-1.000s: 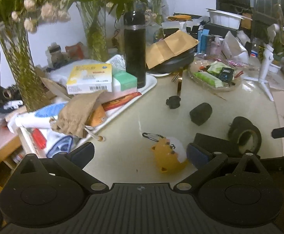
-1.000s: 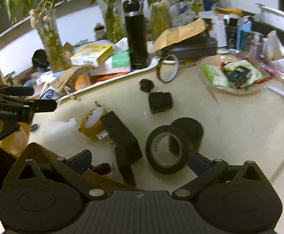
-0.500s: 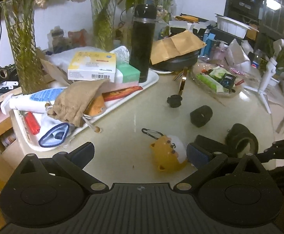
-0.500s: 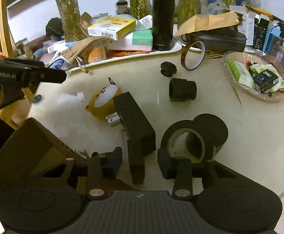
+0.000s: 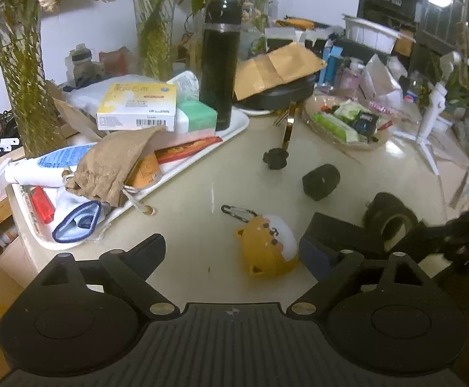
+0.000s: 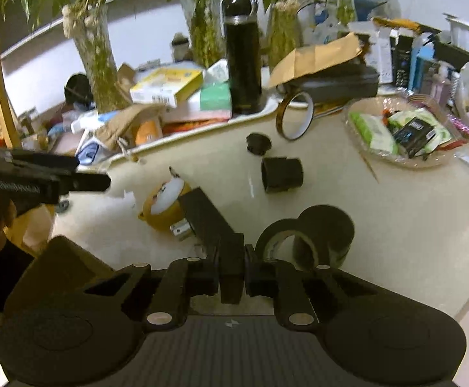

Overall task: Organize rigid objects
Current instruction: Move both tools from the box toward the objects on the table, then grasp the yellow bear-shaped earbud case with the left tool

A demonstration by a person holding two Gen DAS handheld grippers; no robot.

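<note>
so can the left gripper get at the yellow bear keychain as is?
Probably yes. The left gripper is open, and the yellow bear keychain lies just ahead toward its right finger, nothing between. The black charger block crowds its right side.

Near end of black block (image 6: 213, 222) hidden between right gripper (image 6: 231, 259) fingers. Far tape roll (image 6: 326, 225) half covered by nearer roll (image 6: 281, 242). Yellow keychain toy (image 6: 166, 201) partly masked by the block. Left gripper (image 5: 231, 248) body cut off at bottom edge. Lettering on yellow box (image 5: 137, 104) too small to read.
</note>
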